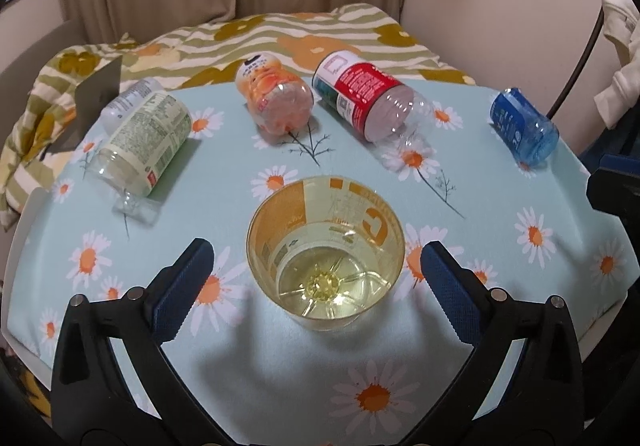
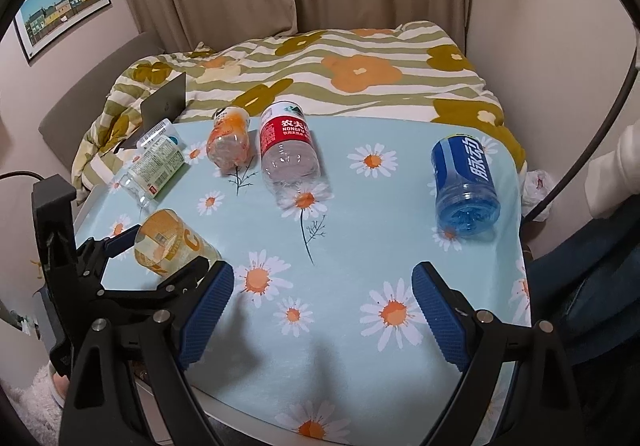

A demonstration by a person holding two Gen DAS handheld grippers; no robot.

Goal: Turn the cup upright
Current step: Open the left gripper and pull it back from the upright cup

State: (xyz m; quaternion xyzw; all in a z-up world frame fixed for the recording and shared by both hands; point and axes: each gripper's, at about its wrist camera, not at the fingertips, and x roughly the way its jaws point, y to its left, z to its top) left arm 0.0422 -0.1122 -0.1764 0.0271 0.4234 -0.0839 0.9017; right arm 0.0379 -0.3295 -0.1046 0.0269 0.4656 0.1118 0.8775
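Left wrist view looks straight down into the yellow cup, which stands upright on the daisy-print tablecloth with its open mouth up. The left gripper has its blue-padded fingers spread wide, one on each side of the cup, neither pad touching it; it holds nothing.

Right wrist view shows what the first cannot: the outside of the same cup, its orange-and-yellow label, and the left gripper reaching in from the left edge of the table, fingers flanking the cup. It also shows a framed picture on the wall.

The right gripper hangs over bare cloth near the front of the table, well apart from the cup, fingers wide apart and empty.

Four cups lie on their sides across the far half of the table: a green-labelled one, an orange one, a red-labelled one and a blue one. A flowered quilt lies behind the table.
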